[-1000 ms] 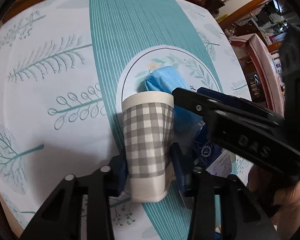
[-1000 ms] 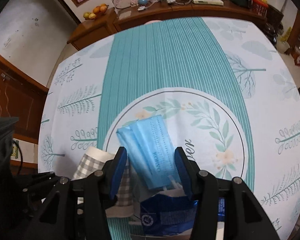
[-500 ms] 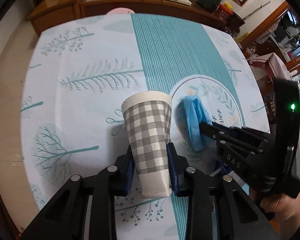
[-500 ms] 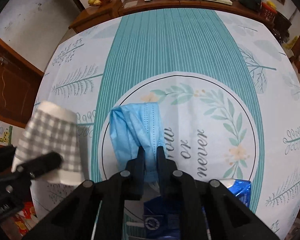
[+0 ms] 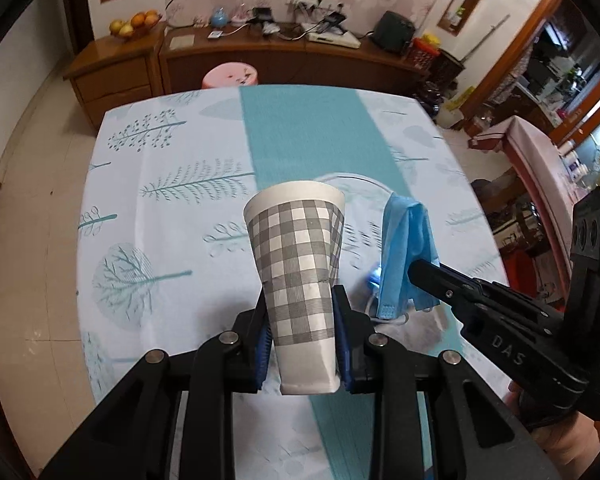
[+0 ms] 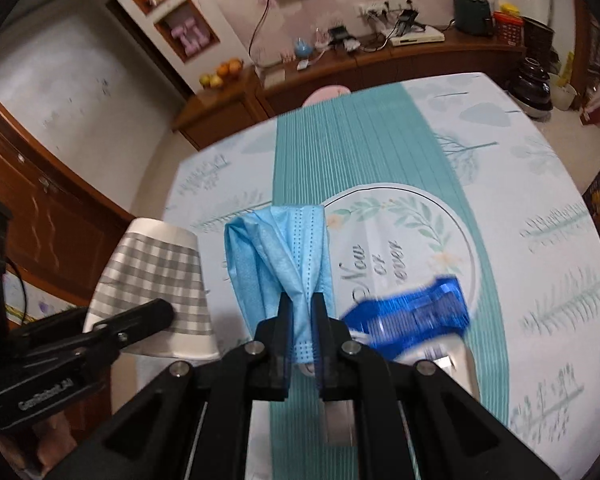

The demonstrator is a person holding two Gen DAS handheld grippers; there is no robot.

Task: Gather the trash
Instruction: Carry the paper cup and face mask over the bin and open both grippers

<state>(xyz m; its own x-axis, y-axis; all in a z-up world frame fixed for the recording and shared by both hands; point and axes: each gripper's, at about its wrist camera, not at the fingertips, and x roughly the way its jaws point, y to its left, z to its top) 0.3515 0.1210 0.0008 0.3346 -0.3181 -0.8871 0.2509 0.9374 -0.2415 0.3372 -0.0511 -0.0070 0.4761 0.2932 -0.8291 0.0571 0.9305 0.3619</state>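
My left gripper (image 5: 302, 312) is shut on a grey-checked paper cup (image 5: 298, 280) and holds it upright above the table; the cup also shows in the right wrist view (image 6: 156, 280). My right gripper (image 6: 302, 304) is shut on a folded blue face mask (image 6: 284, 256), lifted off the table; the mask hangs to the right of the cup in the left wrist view (image 5: 404, 252). A shiny blue wrapper (image 6: 416, 316) lies on the tablecloth (image 6: 540, 240) below and right of the mask.
A pink stool (image 5: 230, 76) stands at the table's far edge. A wooden sideboard (image 5: 284, 56) with electronics and a fruit bowl (image 5: 134, 24) runs along the back wall. Cluttered furniture (image 5: 540, 152) stands to the right.
Both grippers have risen well above the table, carrying the cup and the mask. The right gripper closed on the mask a second ago. The blue wrapper stays on the cloth.
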